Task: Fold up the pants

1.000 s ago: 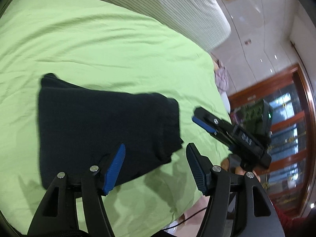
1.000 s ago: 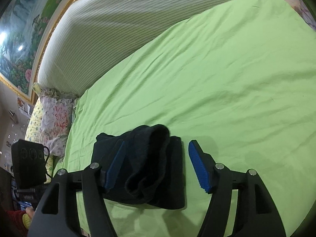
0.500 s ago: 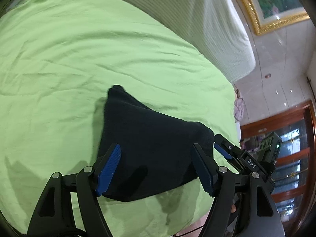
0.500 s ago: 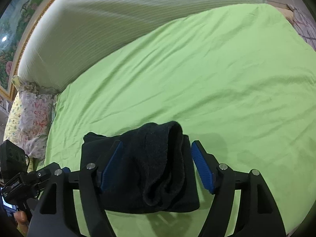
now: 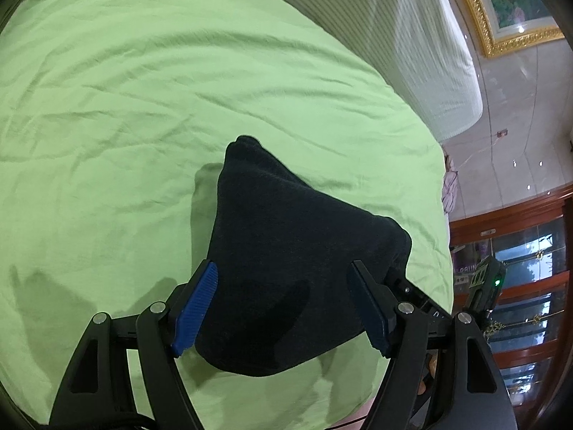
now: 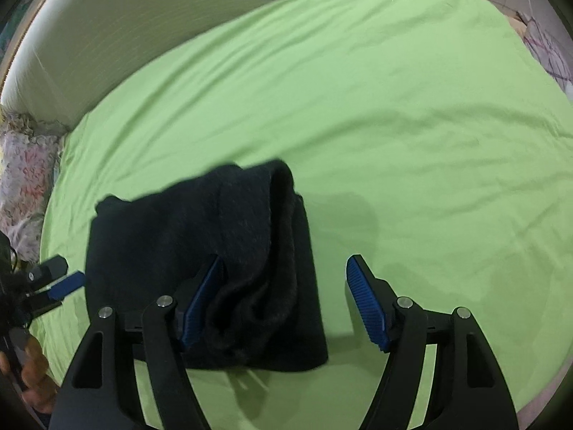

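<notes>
The dark navy pants (image 5: 286,268) lie folded into a compact bundle on the green bed sheet (image 5: 143,107). My left gripper (image 5: 283,308) is open and hovers over the bundle's near edge, a blue pad on each side. In the right wrist view the pants (image 6: 200,251) lie left of centre, with a thick rolled edge on top. My right gripper (image 6: 286,301) is open and empty above the bundle's right side; its left pad rests near the fabric. The left gripper's tip (image 6: 57,283) shows at the far left.
A white striped headboard (image 5: 412,36) runs behind the bed. A floral pillow (image 6: 21,179) lies at the bed's left side. A wooden glass cabinet (image 5: 519,268) stands beyond the bed's edge. A gold picture frame (image 5: 501,18) hangs on the wall.
My left gripper has swung over the pants, which now lie between its fingers. My right gripper has shifted right, so the bundle sits further left under it. Both stay open.
</notes>
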Tool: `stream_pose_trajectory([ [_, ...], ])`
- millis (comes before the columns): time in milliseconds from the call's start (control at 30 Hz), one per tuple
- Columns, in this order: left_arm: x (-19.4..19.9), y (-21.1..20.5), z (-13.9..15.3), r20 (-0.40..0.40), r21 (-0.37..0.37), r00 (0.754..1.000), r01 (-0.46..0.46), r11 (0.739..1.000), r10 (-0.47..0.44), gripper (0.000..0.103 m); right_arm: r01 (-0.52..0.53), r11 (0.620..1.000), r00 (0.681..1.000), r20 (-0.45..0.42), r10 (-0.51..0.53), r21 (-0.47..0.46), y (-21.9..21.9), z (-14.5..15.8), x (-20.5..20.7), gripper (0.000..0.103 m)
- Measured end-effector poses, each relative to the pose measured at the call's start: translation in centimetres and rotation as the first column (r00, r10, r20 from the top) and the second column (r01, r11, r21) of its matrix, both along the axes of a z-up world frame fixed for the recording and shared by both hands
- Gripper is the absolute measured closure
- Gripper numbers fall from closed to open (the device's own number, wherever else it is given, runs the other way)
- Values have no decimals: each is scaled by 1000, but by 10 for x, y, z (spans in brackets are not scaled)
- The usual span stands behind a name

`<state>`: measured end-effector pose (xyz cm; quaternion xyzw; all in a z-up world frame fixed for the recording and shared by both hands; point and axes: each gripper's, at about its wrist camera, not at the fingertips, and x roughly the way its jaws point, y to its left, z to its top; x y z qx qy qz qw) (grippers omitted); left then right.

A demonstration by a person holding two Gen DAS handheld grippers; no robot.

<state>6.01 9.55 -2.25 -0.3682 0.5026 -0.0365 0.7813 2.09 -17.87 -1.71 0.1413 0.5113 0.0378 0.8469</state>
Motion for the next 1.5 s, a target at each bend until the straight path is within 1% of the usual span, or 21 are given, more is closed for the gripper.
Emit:
stream_pose_trajectory([
  [100,3,-3,-6,-13,6,1000,9,1000,-9,28,5,1000,1000,-16,-5,15,-8,-9,-6,31],
  [267,8,-5,-15,-32,30,999,9,1000,-8,28,7,999,1000,-20,-6,42,-19,-14,-13,31],
  [400,13,-3,-27,-52,51,999,10,999,-7,28,27,995,999,-29,-24,99,-32,-19,-15,31],
  [500,16,-2,-35,-65,41,998,7,999,-5,28,22,988,1000,-21,-19,155,-38,-22,-19,32],
  [633,18,-4,-43,-82,56,997,19,998,-14,28,21,978,1000,-22,-17,208,-41,-26,-18,33],
  [700,19,-5,-46,-90,52,996,17,999,-13,28,14,973,1000,-17,-10,229,-42,-27,-18,35],
  [767,20,-6,-47,-88,47,996,21,999,-16,29,-2,965,1000,-17,6,263,-42,-29,-17,40],
  [867,22,-9,-48,-85,47,996,35,998,-31,34,-27,957,999,-15,33,289,-39,-32,-16,45],
  [1000,20,-9,-48,-84,43,996,40,998,-36,37,-29,946,999,-18,37,323,-42,-37,-15,45],
  [1067,19,-8,-48,-82,26,996,34,999,-32,39,-33,938,999,-15,41,345,-47,-39,-16,47],
  [1167,18,-8,-47,-73,10,997,32,999,-31,48,-56,935,998,-2,60,351,-43,-37,-15,52],
  [1233,17,-11,-44,-58,21,997,46,999,-45,56,-78,933,997,12,79,353,-42,-35,-16,56],
  [1367,16,-11,-37,-40,20,998,47,999,-46,63,-104,934,995,36,97,341,-34,-30,-17,60],
  [1500,11,-9,-27,-14,8,999,33,999,-33,66,-109,933,994,51,97,343,-33,-25,-20,60],
])
